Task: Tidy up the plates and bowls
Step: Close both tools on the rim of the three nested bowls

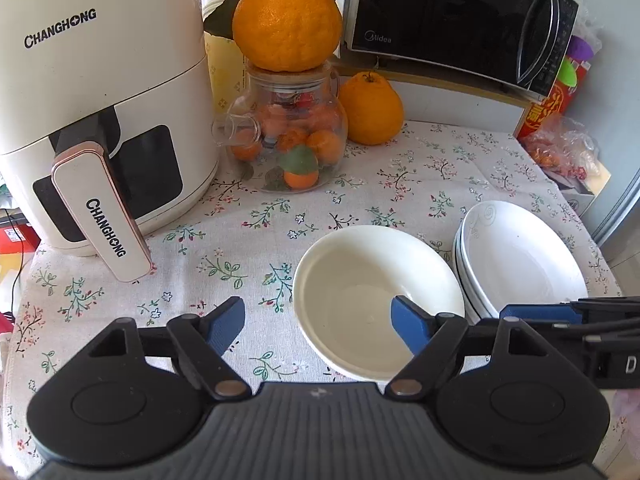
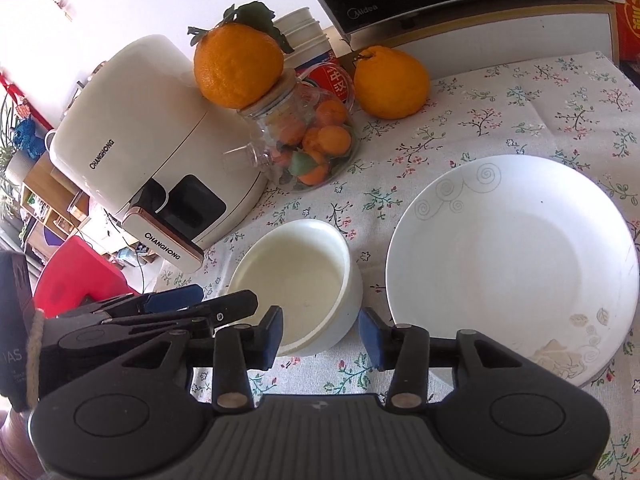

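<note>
Over white bowl (image 1: 376, 300): left gripper (image 1: 318, 326) wide open; right gripper (image 2: 320, 336) half-open, empty.

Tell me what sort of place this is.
Probably a home kitchen or dining corner: an air fryer and microwave stand on a floral tablecloth, beside a white bowl and stacked plates.

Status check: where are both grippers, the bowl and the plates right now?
Left gripper open, right gripper open, nothing held. Bowl on the tablecloth beside stacked plates. Nothing blocking.
</note>
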The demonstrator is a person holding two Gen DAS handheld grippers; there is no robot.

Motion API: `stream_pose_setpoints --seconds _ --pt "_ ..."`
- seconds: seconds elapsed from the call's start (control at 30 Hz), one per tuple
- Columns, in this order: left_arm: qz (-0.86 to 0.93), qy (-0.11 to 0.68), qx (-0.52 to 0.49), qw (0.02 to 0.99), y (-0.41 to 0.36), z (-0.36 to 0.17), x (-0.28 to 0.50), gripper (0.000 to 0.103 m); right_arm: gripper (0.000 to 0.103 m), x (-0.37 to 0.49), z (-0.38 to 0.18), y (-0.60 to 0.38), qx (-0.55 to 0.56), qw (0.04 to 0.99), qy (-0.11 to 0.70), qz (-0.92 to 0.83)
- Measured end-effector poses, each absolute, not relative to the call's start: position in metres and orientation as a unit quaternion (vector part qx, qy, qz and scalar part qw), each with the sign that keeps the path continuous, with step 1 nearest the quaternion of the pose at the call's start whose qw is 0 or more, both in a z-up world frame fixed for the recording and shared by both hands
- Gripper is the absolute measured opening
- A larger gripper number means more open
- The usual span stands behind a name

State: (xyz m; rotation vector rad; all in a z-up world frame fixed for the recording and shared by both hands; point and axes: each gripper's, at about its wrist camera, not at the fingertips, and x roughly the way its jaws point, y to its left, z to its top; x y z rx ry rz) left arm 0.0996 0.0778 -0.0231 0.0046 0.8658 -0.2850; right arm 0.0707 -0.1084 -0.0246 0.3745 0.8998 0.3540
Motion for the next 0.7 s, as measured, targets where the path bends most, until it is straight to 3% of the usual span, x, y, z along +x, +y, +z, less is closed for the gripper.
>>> stream_pose_setpoints --seconds 0.1,0.3,0.7 --pt "-0.147 0.41 -0.033 0.899 0.088 -0.03 0.103 0.086 0.065 0.06 -0.023 -0.099 0.135 0.882 0.41 0.187" --pt "-0.174 0.396 -0.096 0.897 0.101 -0.039 0.111 0.088 0.073 0.052 -0.031 -0.082 0.077 0.89 0.393 0.218" --pt "-0.168 0.429 -0.148 0.875 0.107 -0.061 0.129 0.051 0.075 0.057 -0.058 -0.04 -0.011 0.882 0.412 0.227"
